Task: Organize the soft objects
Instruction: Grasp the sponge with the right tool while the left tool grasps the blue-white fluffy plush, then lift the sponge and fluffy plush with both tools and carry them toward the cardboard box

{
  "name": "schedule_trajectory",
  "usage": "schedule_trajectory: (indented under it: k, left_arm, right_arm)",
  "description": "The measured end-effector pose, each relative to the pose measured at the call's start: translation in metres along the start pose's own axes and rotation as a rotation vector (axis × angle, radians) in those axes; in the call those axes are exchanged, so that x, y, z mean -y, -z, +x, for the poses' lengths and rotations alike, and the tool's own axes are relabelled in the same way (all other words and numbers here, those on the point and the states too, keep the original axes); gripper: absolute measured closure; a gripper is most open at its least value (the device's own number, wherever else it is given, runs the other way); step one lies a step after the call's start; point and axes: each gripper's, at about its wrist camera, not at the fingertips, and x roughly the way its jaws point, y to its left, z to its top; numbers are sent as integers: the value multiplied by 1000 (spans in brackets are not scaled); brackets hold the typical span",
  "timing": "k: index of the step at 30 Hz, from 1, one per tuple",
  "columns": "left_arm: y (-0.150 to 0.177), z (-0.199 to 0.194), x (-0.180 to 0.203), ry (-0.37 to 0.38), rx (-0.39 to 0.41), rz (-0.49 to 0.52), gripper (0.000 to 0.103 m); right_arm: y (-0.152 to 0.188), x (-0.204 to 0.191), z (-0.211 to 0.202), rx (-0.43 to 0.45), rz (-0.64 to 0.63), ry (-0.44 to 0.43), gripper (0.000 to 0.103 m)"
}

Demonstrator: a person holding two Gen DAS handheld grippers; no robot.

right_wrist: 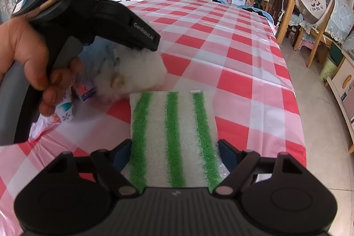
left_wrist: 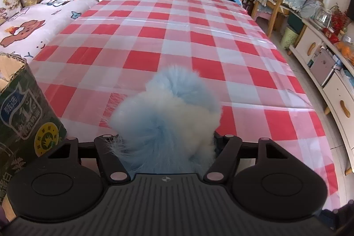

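Between our left gripper's (left_wrist: 163, 143) jaws, clamped, sits a fluffy blue-and-white plush ball (left_wrist: 166, 116) over the red-checked tablecloth (left_wrist: 199, 37), beside a green cardboard box (left_wrist: 24, 112). Our right gripper (right_wrist: 174, 152) clasps a green-striped white sponge cloth (right_wrist: 174, 134) on that tablecloth.

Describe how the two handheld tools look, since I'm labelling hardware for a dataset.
Both are matte black: a ribbed central housing, two round side discs, angled linkage arms with pale pivot caps. The right tool has blue finger pads. The left tool carries grey handle panels, white lettering and twine around its top.
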Motion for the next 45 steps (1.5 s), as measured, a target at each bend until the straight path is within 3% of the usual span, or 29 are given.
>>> schedule_trajectory:
  k: [8, 13, 18, 26, 30, 34, 37, 45]
  left_arm:
    - [17, -19, -1, 28, 47, 27, 27]
    - [28, -41, 2, 25, 101, 71, 41]
    - [39, -53, 3, 23, 119, 101, 41]
    - [51, -69, -11, 113, 47, 132, 37]
    - [45, -53, -8, 101, -13, 145, 25]
    - [42, -35, 1, 71, -42, 177, 20]
    - [43, -23, 5, 58, -52, 181, 31]
    - [52, -35, 1, 75, -13, 145, 39]
  right_arm:
    - [-2, 8, -4, -1, 31, 9, 24]
    - [-2, 15, -8, 2, 59, 23, 25]
    - [-2, 15, -13, 8, 68, 30, 25]
    - [-4, 14, -18, 15, 71, 31, 25]
    - [-3, 12, -13, -5, 59, 33, 25]
    - [-2, 11, -9, -16, 49, 25, 24]
    - [1, 11, -6, -25, 47, 25, 22]
    - [3, 12, -4, -35, 51, 28, 22]
